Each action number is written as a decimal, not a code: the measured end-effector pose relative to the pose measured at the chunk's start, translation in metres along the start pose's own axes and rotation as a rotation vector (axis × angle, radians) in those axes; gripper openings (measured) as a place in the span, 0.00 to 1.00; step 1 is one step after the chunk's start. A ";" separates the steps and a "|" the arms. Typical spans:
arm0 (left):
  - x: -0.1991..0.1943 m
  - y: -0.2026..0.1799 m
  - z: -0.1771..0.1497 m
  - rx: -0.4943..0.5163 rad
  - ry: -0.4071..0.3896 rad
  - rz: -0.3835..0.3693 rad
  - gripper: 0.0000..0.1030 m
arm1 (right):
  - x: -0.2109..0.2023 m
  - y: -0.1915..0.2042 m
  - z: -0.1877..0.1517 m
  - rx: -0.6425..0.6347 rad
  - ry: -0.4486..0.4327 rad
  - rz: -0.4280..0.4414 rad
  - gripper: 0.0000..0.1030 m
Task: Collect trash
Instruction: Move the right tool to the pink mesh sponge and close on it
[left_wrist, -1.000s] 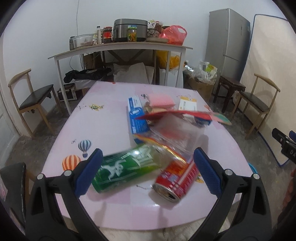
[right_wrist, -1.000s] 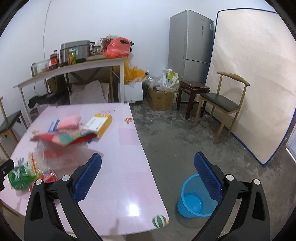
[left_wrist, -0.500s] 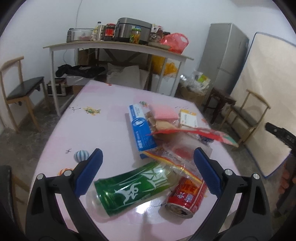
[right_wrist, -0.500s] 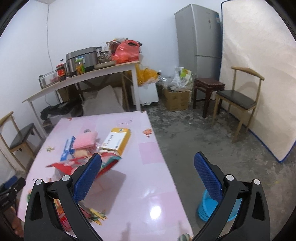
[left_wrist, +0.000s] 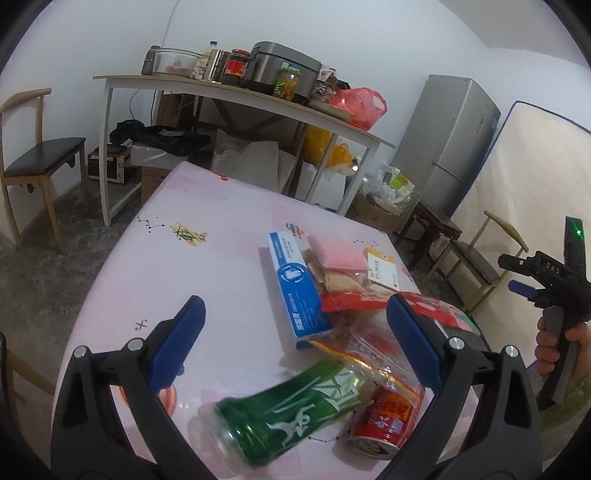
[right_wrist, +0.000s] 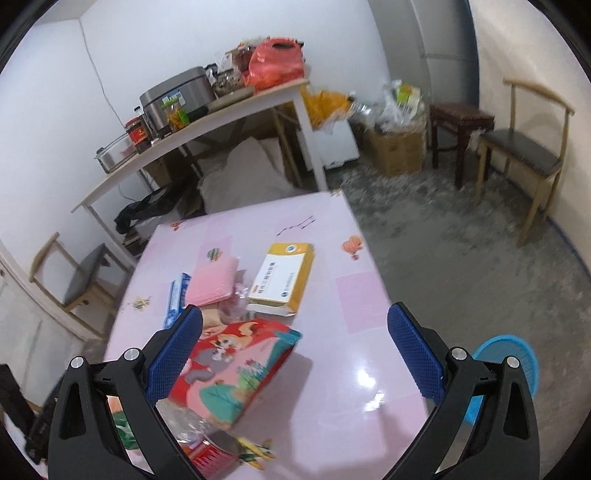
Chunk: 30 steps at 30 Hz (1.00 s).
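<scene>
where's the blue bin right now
In the right wrist view the blue bin stands on the floor at the lower right, just off the pink table's near right corner, partly hidden behind the right tongs.

A green bottle (left_wrist: 291, 410) with white lettering, red can (left_wrist: 384, 417), pink table (left_wrist: 207, 280), blue box (left_wrist: 297, 291).

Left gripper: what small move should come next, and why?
Probably ease the left gripper down and forward onto the green bottle. The jaws stand wide open and hold nothing, and the bottle lies on its side on the pink table, nearest to them, beside the red can. The blue bin waits on the floor by the table.
</scene>
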<state>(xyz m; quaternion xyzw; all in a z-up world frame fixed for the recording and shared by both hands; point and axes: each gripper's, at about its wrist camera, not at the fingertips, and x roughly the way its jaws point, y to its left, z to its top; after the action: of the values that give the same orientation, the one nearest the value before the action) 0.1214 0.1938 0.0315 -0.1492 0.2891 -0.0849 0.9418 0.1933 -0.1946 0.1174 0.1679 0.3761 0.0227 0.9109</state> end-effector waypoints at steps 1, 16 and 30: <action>0.000 0.003 0.001 -0.004 0.001 0.002 0.92 | 0.005 0.000 0.002 0.010 0.012 0.017 0.95; 0.022 0.026 0.059 -0.017 0.101 -0.013 0.92 | 0.044 0.024 0.043 -0.055 0.153 0.182 0.95; 0.077 0.035 0.077 -0.062 0.255 0.024 0.92 | 0.180 0.155 0.075 -0.448 0.505 0.166 0.95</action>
<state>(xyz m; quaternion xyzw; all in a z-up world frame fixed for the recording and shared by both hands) 0.2310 0.2255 0.0409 -0.1625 0.4107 -0.0828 0.8933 0.3871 -0.0402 0.0946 -0.0171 0.5606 0.2195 0.7983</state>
